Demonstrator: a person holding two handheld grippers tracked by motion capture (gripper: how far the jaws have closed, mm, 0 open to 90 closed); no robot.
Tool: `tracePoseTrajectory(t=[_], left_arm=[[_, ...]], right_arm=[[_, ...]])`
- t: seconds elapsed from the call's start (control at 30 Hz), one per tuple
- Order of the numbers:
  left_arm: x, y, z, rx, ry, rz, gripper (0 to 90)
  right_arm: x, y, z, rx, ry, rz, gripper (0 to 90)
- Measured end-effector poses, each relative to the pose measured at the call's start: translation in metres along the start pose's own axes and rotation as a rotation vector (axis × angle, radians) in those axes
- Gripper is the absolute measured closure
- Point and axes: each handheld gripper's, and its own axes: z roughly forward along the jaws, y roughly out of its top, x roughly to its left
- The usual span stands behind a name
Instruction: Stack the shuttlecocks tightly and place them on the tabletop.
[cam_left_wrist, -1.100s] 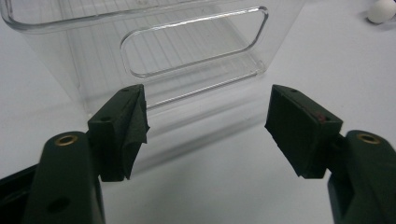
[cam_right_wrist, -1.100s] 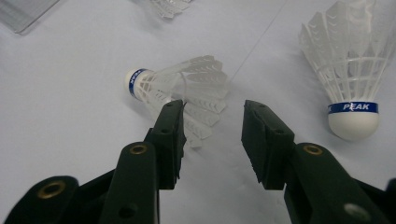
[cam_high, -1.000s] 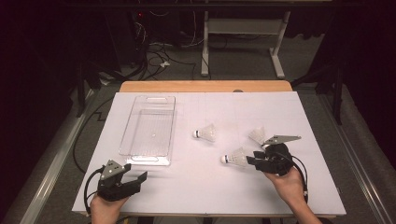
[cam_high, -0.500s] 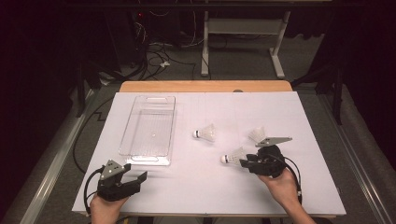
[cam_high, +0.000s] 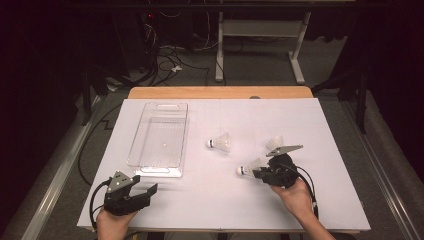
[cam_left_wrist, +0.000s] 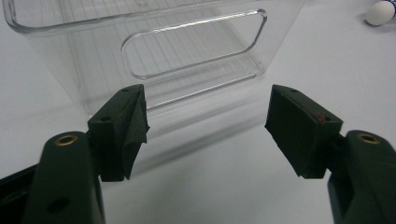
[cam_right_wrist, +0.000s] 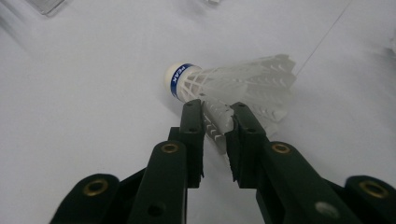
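Observation:
A white shuttlecock (cam_high: 248, 167) with a blue-banded cork lies on the white table, right of centre. My right gripper (cam_high: 257, 173) has just been closing its jaws, and they now pinch the edge of this shuttlecock's (cam_right_wrist: 233, 86) plastic skirt; in the right gripper view the gripper (cam_right_wrist: 215, 109) grips it from behind and below. Two more shuttlecocks lie close by, one (cam_high: 220, 142) toward the middle and one (cam_high: 275, 143) just beyond the right gripper. My left gripper (cam_high: 150, 192) rests open at the near left, its jaws (cam_left_wrist: 208, 116) wide with nothing between them.
A clear plastic tray (cam_high: 132, 152) stands left of centre, just beyond the left gripper; its handled end wall (cam_left_wrist: 187, 56) faces that gripper. A shuttlecock's cork (cam_left_wrist: 380, 11) shows at the top right of the left gripper view. Beyond the table are cables and a desk frame.
The right gripper has slid a little left and toward the shuttlecock, and its jaws have narrowed onto the skirt. The left gripper has stayed put.

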Motion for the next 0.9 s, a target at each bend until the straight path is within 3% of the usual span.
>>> tracePoseTrajectory(t=[0.4,0.67,0.9], left_arm=[[0.0000,0.0002,0.0002,-0.002,0.000,-0.002,30.4],[0.0000,0.0002,-0.0003,-0.003,0.001,0.000,30.4],[0.0011,0.0003,-0.0018,-0.010,-0.001,0.003,30.3]], right_arm=[[-0.0014,0.0009,0.0006,0.009,0.031,-0.008,88.8],[-0.0001,0.0012,-0.0004,0.010,0.056,-0.037,90.0],[0.0027,0.0035,-0.0024,-0.006,0.047,-0.042,90.0]])
